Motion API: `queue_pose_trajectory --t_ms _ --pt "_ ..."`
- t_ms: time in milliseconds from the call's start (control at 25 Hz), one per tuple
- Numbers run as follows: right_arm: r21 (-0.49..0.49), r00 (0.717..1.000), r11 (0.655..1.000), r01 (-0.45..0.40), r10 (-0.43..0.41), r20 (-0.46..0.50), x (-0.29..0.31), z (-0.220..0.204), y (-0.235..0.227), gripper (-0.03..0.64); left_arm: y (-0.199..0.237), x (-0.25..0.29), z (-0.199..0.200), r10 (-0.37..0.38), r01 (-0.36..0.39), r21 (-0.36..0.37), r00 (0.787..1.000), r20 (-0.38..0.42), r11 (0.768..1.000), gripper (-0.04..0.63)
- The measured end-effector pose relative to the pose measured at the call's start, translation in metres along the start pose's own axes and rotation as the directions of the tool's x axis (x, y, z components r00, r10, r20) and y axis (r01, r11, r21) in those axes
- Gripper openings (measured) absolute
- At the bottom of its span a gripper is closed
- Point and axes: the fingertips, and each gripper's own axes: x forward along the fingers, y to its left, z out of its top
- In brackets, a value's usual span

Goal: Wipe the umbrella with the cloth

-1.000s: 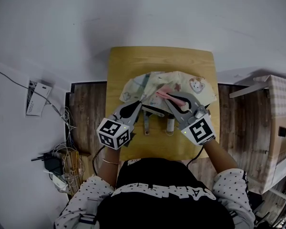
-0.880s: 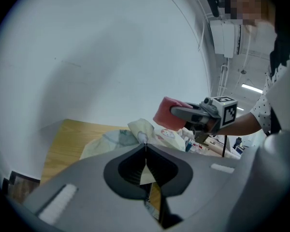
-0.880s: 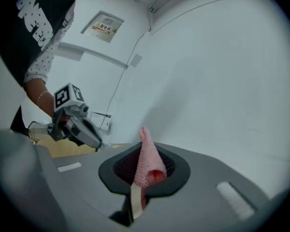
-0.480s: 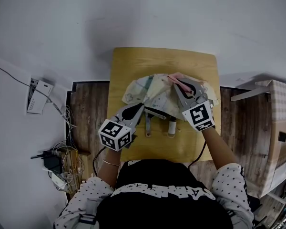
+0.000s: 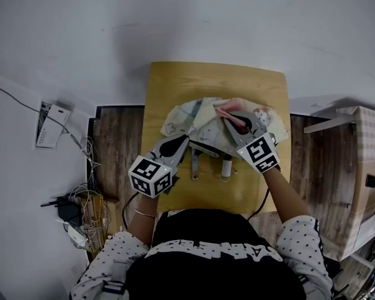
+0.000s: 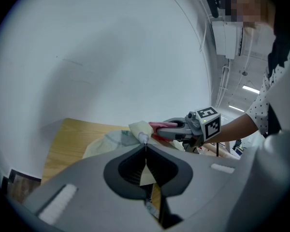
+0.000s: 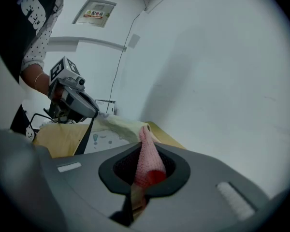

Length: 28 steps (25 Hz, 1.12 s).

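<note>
Cream umbrella (image 5: 181,114) on a wooden table (image 5: 175,80), with a pink cloth (image 5: 224,110) held over it.
Head view: the soft printed fabric is spread mid-table. Left gripper view: the left gripper (image 6: 145,148) is pinched together on the umbrella's thin rib tip (image 6: 143,139). Right gripper view: the right gripper (image 7: 144,170) is clamped on the rolled, waffle-textured cloth.

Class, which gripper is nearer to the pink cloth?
Right. The right gripper is shut on the pink cloth over the umbrella. The left gripper clamps the umbrella's edge, apart from the cloth and to its left.
</note>
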Motion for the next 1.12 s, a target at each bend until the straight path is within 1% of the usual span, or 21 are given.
queue_pose_trajectory --t_ms 120,280,560,920,1120 --pt "0.011 1.000 1.000 -0.018 0.018 -0.014 0.000 -0.006 0.007 0.031 0.000 -0.001 0.000 0.001 -0.001 -0.001 1.000 -0.003 1.000 0.005" --pt "0.025 0.999 0.999 -0.029 0.030 -0.027 -0.004 -0.013 0.014 0.031 0.000 -0.002 0.003 -0.004 0.004 -0.023 1.000 0.007 1.000 0.005" --pt "0.040 0.997 0.997 -0.059 0.061 -0.041 -0.010 -0.024 0.032 0.031 0.000 -0.004 0.003 0.000 0.000 -0.011 1.000 0.006 1.000 0.005" --pt "0.069 0.996 0.995 -0.078 0.081 -0.039 -0.020 -0.030 0.051 0.031 -0.001 -0.005 0.003 0.007 -0.007 -0.004 1.000 0.006 1.000 0.005" --pt "0.070 0.993 0.991 -0.112 0.115 -0.041 -0.027 -0.033 0.064 0.031 -0.001 -0.006 0.003 0.008 -0.008 -0.014 1.000 0.010 1.000 0.005"
